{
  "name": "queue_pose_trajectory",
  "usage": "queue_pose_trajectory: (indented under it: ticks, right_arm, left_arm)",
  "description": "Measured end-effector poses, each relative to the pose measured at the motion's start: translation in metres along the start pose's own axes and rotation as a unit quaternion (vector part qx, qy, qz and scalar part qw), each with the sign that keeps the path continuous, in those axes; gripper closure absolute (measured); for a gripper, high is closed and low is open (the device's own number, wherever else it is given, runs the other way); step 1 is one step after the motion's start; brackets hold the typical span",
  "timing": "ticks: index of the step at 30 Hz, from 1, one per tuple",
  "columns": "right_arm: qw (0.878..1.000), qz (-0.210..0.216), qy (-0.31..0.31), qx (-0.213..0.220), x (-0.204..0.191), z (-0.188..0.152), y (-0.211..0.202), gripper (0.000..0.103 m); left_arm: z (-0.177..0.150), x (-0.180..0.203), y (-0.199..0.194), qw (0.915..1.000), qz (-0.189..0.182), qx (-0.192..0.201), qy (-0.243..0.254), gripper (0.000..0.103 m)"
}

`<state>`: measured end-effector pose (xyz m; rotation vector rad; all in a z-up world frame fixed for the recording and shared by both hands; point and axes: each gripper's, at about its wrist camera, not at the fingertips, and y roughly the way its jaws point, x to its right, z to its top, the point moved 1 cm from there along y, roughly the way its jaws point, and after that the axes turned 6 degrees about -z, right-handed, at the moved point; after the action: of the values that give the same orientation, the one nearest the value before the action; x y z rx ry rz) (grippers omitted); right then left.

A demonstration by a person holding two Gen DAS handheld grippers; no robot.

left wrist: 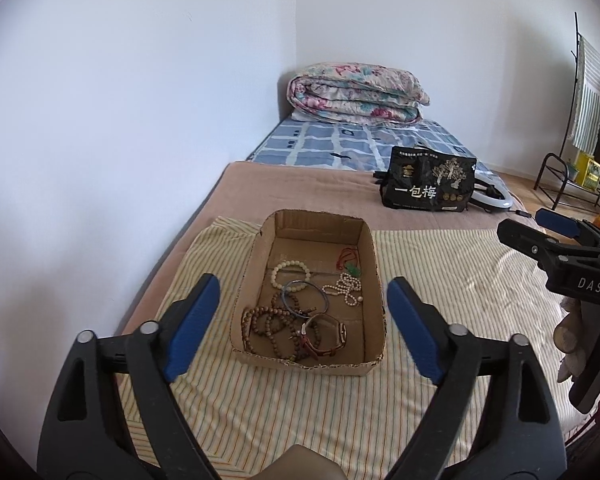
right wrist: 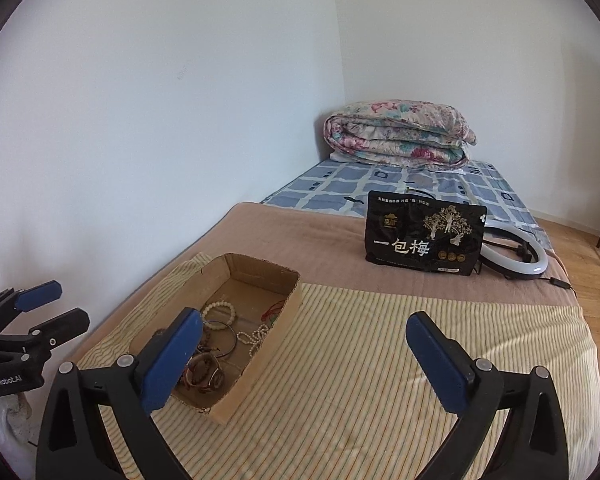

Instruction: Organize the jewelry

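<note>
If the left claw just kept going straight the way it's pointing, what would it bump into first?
Most likely the cardboard box of jewelry: it lies dead ahead between the open left gripper fingers, which point down toward it. Depth is hard to judge here.

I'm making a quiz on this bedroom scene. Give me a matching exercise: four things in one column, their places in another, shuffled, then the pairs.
Things:
1. wristwatch
2. black bag
3. folded quilt
4. ring light

Places:
A. at the far end of the bed, in the wall corner
B. behind the black bag
C. inside the cardboard box
D. upright on the brown blanket

Pairs: 1-C, 2-D, 3-A, 4-B
</note>
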<state>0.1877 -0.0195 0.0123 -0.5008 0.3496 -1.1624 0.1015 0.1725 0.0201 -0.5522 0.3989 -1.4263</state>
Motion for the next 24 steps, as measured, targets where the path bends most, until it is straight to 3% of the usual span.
queue_pose_trajectory:
  ticks: [24]
  right_arm:
    - [1.000,-0.009,-0.011,-0.003,0.005,-0.009,0.000,0.000]
  left_arm:
    - [-0.005,0.017,-0.018,0.9988,0.031,0.018,0.034,0.001]
